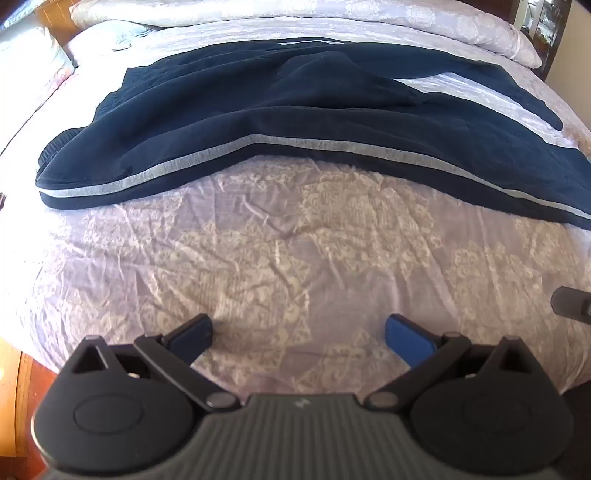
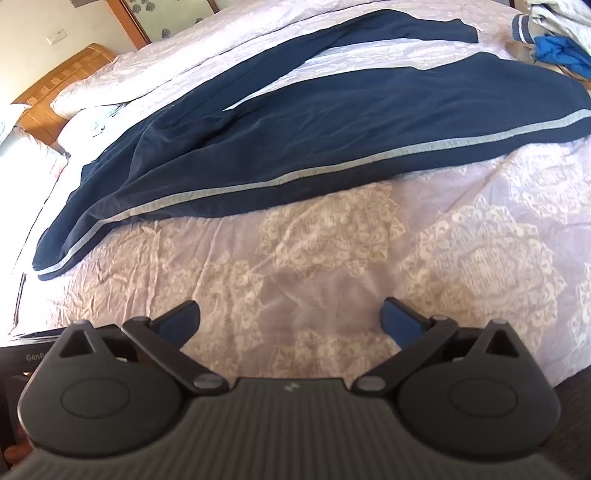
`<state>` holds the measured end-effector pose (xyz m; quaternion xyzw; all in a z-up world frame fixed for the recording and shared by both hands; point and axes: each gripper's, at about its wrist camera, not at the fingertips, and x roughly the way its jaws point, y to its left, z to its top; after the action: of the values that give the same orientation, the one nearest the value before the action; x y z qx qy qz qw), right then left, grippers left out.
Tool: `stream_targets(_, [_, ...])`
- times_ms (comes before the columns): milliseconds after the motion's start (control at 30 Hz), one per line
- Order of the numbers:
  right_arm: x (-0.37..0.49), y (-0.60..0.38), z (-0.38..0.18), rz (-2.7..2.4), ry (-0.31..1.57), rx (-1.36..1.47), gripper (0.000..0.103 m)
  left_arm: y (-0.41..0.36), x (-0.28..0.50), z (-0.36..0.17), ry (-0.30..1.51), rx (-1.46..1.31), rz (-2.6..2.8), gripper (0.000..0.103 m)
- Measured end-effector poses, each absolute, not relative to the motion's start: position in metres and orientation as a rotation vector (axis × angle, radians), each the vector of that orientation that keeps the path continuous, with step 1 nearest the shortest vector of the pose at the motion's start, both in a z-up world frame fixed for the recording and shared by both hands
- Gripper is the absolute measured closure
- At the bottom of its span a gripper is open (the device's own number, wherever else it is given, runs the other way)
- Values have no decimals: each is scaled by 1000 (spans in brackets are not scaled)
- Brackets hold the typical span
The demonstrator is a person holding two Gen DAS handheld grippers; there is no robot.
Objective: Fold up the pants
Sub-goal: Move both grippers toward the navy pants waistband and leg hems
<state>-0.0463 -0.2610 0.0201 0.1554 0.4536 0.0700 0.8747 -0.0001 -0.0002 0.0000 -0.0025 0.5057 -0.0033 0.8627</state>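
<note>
**Navy track pants spread unfolded on the bed, both grippers empty**

The pants (image 1: 229,110) lie flat across a bed covered with a pale lilac bedspread (image 1: 258,240) printed with cream medallions. They are dark navy, of a soft knit fabric, with a light grey stripe (image 1: 295,142) running down the outer seam of the nearer leg. The waistband sits toward the left, near the bed's edge, and the two legs stretch off to the right, parted in a narrow V so that a wedge of bedspread shows between them. The cloth is rumpled around the seat, with a few loose ridges; the legs lie smoother.

From the right wrist view the pants (image 2: 295,122) reach across most of the bed, the far leg ending near a heap of clothing (image 2: 557,33) in the upper right corner. A wooden headboard (image 2: 62,74) stands at upper left.

The left gripper (image 1: 298,330) hangs over bare bedspread, well short of the pants, its jaws spread wide with nothing between them. The right gripper (image 2: 291,317) is likewise wide apart and empty above the bedspread.
</note>
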Motion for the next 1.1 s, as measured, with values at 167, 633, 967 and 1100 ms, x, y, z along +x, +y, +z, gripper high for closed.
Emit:
stream_targets(167, [-46,-261,20,148,942,336,0,-4,-5,0,1041,3,-6,0])
stream_targets(633, [-54,-251,59,149,811,264,0,25,-3,75,828,32,63,0])
stream_targets(967, [-61,-238,66,159,759,197,9,48,3,77,820,12,173,0])
stream_targets(1100, [-62,-237,64,160,759,200,22,67,-2,68,816,7,190,0])
